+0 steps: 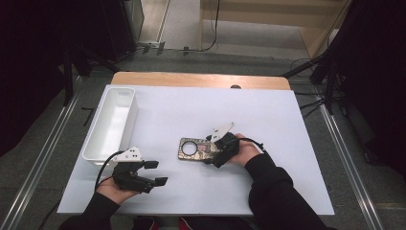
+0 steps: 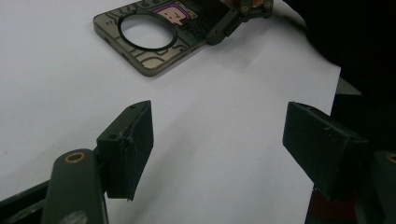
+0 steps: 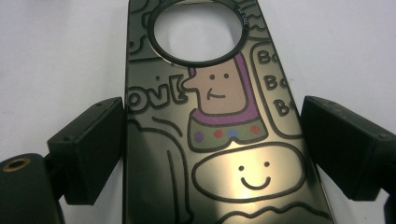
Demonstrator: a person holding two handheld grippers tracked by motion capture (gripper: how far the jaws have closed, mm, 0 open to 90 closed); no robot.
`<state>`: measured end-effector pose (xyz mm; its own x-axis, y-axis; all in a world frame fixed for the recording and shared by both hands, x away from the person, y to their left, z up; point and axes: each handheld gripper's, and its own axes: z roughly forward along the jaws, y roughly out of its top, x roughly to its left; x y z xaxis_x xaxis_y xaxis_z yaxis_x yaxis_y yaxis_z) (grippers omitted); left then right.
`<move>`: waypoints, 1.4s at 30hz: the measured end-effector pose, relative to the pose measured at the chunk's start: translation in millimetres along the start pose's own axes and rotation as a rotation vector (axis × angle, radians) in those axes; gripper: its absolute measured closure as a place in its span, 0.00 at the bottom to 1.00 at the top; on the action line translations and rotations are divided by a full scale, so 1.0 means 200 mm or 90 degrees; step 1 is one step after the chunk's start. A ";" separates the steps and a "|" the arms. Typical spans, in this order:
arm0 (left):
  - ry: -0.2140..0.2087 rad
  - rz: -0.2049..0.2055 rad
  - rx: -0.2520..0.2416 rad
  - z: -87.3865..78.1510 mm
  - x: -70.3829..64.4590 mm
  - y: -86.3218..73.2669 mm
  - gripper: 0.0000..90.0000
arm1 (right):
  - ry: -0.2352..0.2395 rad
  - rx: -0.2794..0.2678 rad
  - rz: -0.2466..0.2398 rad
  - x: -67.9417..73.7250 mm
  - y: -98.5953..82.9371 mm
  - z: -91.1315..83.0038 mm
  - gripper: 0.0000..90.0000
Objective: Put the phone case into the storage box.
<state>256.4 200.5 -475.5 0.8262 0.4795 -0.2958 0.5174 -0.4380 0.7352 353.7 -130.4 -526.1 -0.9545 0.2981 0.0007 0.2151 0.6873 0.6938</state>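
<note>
A dark phone case (image 1: 194, 149) with cartoon drawings and a round camera hole lies flat near the middle of the white table sheet (image 1: 268, 115). My right gripper (image 1: 210, 152) straddles its right end. In the right gripper view the case (image 3: 219, 154) runs between the two jaws, which press against its long edges, so the right gripper (image 3: 212, 121) is shut on it. My left gripper (image 1: 155, 172) rests near the front left of the sheet, open and empty. In the left gripper view its jaws (image 2: 218, 135) point toward the case (image 2: 149, 37) and the right gripper's fingertip (image 2: 224, 28).
A long white bin (image 1: 112, 120) stands along the left edge of the sheet, just behind my left hand. The wooden table edge (image 1: 201, 79) shows at the back. Bare white sheet lies between the two grippers and to the right.
</note>
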 end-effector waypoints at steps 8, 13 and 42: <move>0.000 -0.001 -0.002 0.00 0.00 0.00 0.27 | -0.001 0.001 -0.002 0.00 0.00 0.00 0.10; 0.000 -0.001 -0.002 0.00 0.00 0.00 0.27 | 0.000 0.000 -0.003 0.00 0.00 0.00 0.10; 0.003 -0.004 -0.007 -0.01 0.01 0.00 0.27 | 0.012 -0.009 0.023 -0.01 0.02 -0.05 0.12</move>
<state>257.4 202.5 -474.2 0.8217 0.4856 -0.2984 0.5204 -0.4258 0.7402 354.7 -134.2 -516.1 -0.9500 0.3099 0.0386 0.2463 0.6672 0.7030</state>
